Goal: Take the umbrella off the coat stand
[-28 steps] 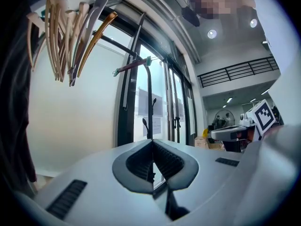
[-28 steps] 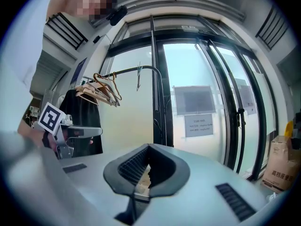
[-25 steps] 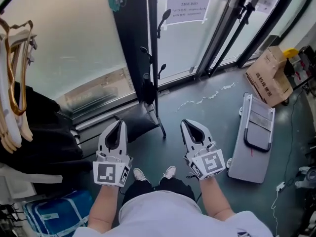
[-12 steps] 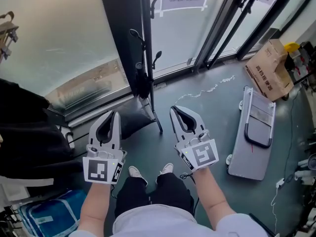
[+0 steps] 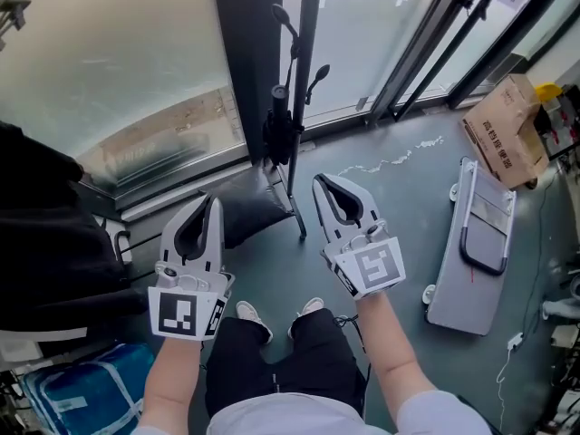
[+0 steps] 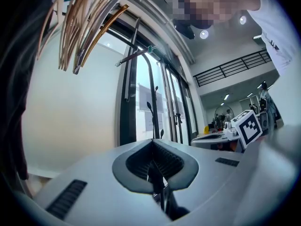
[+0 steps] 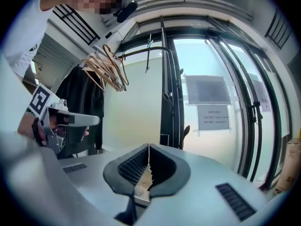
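One black coat stand (image 5: 305, 53) rises straight ahead, and the folded black umbrella (image 5: 281, 139) hangs low on its pole (touched by neither gripper). Nearer the person, the left gripper (image 5: 213, 202) and the right gripper (image 5: 323, 183) point toward it, each with its jaws pressed together and nothing between them.

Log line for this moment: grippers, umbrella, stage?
left gripper: shut, empty | right gripper: shut, empty | umbrella: on coat stand, untouched | stage: pre-grasp
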The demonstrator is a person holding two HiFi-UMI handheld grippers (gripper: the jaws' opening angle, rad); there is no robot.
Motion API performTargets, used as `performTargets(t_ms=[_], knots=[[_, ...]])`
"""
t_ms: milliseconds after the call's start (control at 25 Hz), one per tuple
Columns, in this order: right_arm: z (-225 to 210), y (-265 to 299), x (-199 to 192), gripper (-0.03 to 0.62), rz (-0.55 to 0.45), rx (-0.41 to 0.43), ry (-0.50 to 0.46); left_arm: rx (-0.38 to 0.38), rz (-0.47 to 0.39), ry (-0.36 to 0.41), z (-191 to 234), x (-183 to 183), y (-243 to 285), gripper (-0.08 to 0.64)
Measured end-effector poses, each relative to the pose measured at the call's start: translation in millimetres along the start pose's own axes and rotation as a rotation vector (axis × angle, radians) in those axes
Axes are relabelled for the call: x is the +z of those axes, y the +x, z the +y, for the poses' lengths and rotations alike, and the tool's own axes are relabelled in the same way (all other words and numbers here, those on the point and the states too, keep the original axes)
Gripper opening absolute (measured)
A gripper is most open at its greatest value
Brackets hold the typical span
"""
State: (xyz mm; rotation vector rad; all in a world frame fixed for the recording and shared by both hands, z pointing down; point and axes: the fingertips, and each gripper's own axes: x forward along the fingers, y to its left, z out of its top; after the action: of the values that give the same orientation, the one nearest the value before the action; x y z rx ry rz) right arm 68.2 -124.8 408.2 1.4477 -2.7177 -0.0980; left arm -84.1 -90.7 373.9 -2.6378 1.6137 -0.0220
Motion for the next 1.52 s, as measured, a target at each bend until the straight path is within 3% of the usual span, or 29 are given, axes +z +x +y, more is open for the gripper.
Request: performTargets(t_ms=[600,760,880,1000,1160,1520], knots=[[4,34,-49,0.021,0.011,-0.004,-0.025,-0.037,-0.023,0.035,5,-45,18,0.023],[-1,51,-70,0.023,0.018,-0.021,-0.012,-0.015,-0.011,0.031,15,-62,13,0.023],[-6,67,-87,0.127,0.025,-0.038,0.017,0.007,0.001,0.02,25,-81,12,0.023],[-9,83,-102,0.152,0.023,-0.06,0.023,0.02,0.008,0.019,32,-95,15,0.023],[-8,108,-121,0.235,0.036,-0.062,0.058,0.039,-0.001,0.015,39,-105,19,0.023],[-28,141,-155,0.282,0.066,-0.192,0.064,0.093,0.013,0.007,69,-127,20,0.023]])
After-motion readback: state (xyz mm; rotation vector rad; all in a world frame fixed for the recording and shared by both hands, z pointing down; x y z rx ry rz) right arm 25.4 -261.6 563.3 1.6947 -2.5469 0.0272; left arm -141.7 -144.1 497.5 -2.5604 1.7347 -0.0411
